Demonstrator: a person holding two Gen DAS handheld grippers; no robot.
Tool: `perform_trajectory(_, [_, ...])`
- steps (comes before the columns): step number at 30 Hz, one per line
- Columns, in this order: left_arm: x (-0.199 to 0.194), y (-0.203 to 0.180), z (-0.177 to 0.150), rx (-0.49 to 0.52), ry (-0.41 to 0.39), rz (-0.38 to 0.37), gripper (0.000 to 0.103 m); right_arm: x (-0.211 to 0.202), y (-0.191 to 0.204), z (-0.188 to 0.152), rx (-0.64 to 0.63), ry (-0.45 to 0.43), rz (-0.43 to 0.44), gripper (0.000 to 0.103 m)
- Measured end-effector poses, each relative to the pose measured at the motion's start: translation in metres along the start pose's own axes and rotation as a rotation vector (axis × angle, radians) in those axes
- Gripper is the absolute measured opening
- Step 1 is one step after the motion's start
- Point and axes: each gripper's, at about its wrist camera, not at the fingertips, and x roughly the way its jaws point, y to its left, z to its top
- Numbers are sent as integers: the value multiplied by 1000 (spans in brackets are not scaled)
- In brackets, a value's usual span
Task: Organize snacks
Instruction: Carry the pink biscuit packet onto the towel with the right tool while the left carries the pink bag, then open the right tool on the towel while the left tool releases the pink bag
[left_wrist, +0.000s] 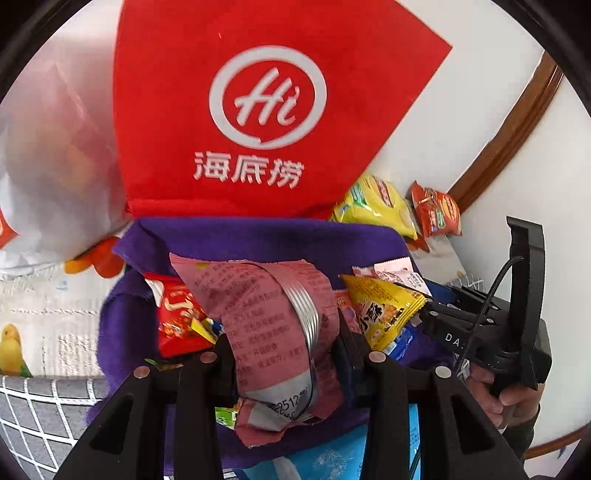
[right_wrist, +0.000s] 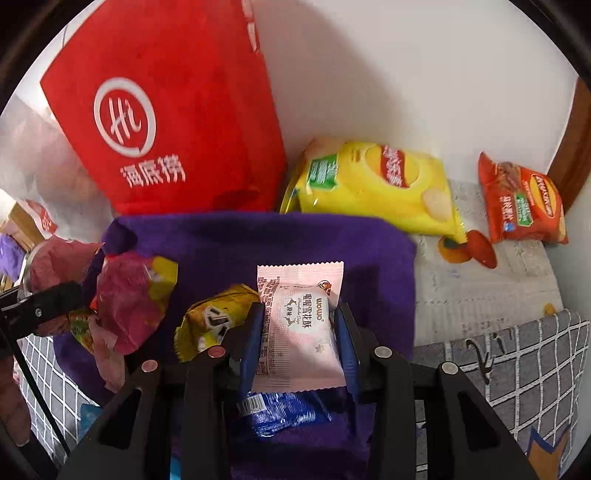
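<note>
My left gripper (left_wrist: 282, 339) is shut on a crumpled dark pink snack packet (left_wrist: 273, 314), held over an open purple felt container (left_wrist: 258, 236). In that container lie a red packet (left_wrist: 181, 314) and a yellow packet (left_wrist: 384, 310). In the right wrist view my right gripper (right_wrist: 299, 314) is shut on a pale pink packet (right_wrist: 301, 325) with printed text, above the same purple container (right_wrist: 258, 240). A yellow packet (right_wrist: 214, 321) lies just to its left and a blue packet (right_wrist: 280, 410) below it. The left gripper (right_wrist: 70, 295) shows at the left edge with its pink packet (right_wrist: 125, 302).
A red bag (right_wrist: 166, 129) with a white "Hi" logo stands behind the container against the white wall. A yellow chips bag (right_wrist: 376, 184) and an orange chips bag (right_wrist: 521, 203) lie to its right. Grey grid-pattern fabric (right_wrist: 517, 362) covers the near surface.
</note>
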Motion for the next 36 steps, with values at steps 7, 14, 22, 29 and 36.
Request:
perform_trajectory(7, [10,2,0,-19,22,-29,37,-6,0,0,6,-30,27,47])
perform_trajectory(14, [11,5,0,-28,19,-39,38,-20,2,4,-4,-71,14,55])
perform_trajectory(22, [13,-2,-1,-6,26,-31,55,-34,9,5,-29,-95,24,55])
perform_trajectory(29, [13,-4,-1,-2,35,-2,59,-24,15,2,-46,-50,1,55])
perform_trajectory(36, [-2,-3,2,5,7,-10,68,-14,15,-1,-54,-4,-27,55])
